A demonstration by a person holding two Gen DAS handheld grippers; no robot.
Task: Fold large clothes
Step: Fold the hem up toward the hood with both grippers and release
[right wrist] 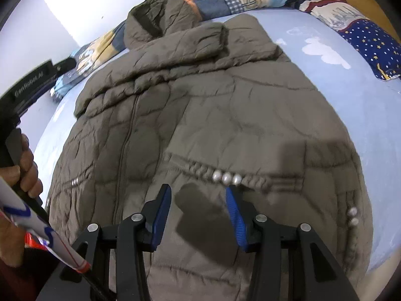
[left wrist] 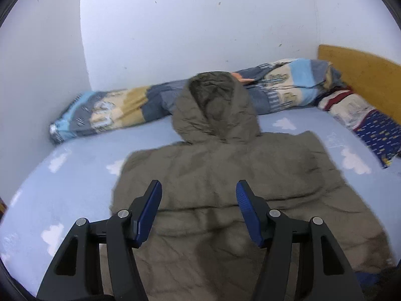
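The olive hooded jacket (left wrist: 225,175) is lying flat on the bed (left wrist: 75,175), its hood (left wrist: 213,105) pointing toward the rolled quilt (left wrist: 112,110) along the far edge. One sleeve (right wrist: 175,50) is lying folded across the chest. The left gripper (left wrist: 198,188) and right gripper (right wrist: 198,193) are hovering above the jacket, fingers released, grasping nothing.

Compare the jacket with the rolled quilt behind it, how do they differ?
The jacket is plain olive-grey; the quilt is patchwork blue, cream and tan. The jacket lies spread flat mid-bed; the quilt is bunched into a long roll along the wall. Both rest on the blue cloud-print sheet, and the jacket's hood leans against the quilt.
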